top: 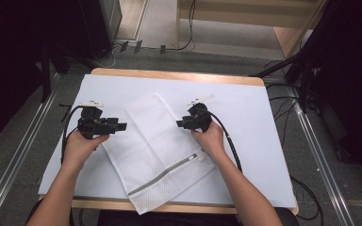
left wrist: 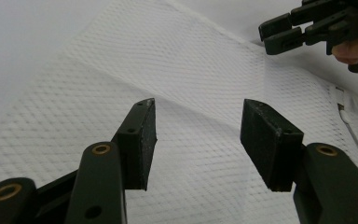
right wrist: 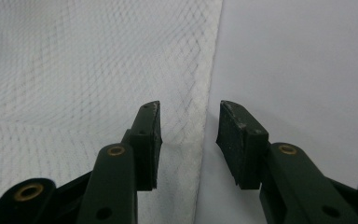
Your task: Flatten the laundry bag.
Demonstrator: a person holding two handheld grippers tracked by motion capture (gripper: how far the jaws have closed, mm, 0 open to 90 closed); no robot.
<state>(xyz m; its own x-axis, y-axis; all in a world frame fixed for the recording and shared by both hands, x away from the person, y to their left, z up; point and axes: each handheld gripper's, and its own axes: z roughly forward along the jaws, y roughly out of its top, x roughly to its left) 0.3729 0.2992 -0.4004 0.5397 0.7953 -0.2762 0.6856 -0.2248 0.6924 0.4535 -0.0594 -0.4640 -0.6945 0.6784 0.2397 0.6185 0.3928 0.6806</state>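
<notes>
A white mesh laundry bag [top: 160, 146] lies flat and slanted on the white table top [top: 245, 108], its grey zipper [top: 167, 174] near the front edge. My left gripper [top: 122, 126] hovers over the bag's left side, pointing right; its jaws stand open above the mesh [left wrist: 168, 60] with nothing between them [left wrist: 198, 112]. My right gripper [top: 180, 123] is at the bag's right edge, pointing left. Its open jaws [right wrist: 189, 116] straddle the hem of the mesh [right wrist: 74, 70] without pressing on it. The right gripper [left wrist: 279, 35] also appears at the top right of the left gripper view, beyond the zipper pull [left wrist: 354, 130].
The bag's front corner hangs over the table's wooden front edge [top: 103, 203]. Cables [top: 283, 117] and dark stands [top: 306, 70] lie on the floor to the right, metal rails [top: 19, 155] run along the left. A wooden unit [top: 264, 14] stands beyond the table.
</notes>
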